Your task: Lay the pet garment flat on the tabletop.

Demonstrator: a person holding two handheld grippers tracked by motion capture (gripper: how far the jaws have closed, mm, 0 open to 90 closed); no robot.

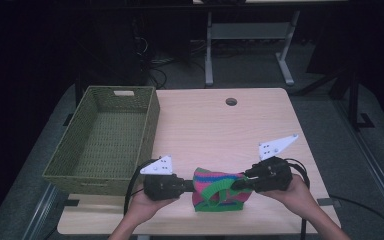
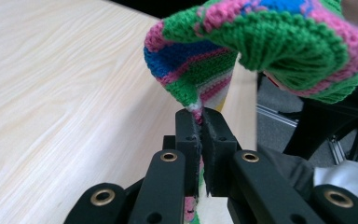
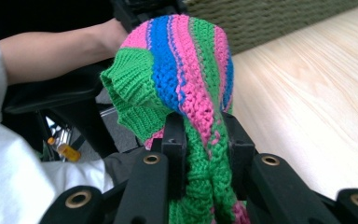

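Both grippers have the striped knitted garment [image 1: 219, 190] pinched at the table's [image 1: 215, 125] near edge, around 6 o'clock. Left gripper [image 1: 191, 184] is clamped nearly shut on a thin fold; the right gripper [image 1: 240, 184] squeezes a thicker bunch. Its own view catches a forearm [image 3: 51, 44] and white sleeve [image 3: 14, 177]. Woven basket [image 1: 105, 135] sits at 9 o'clock. No readable writing anywhere.
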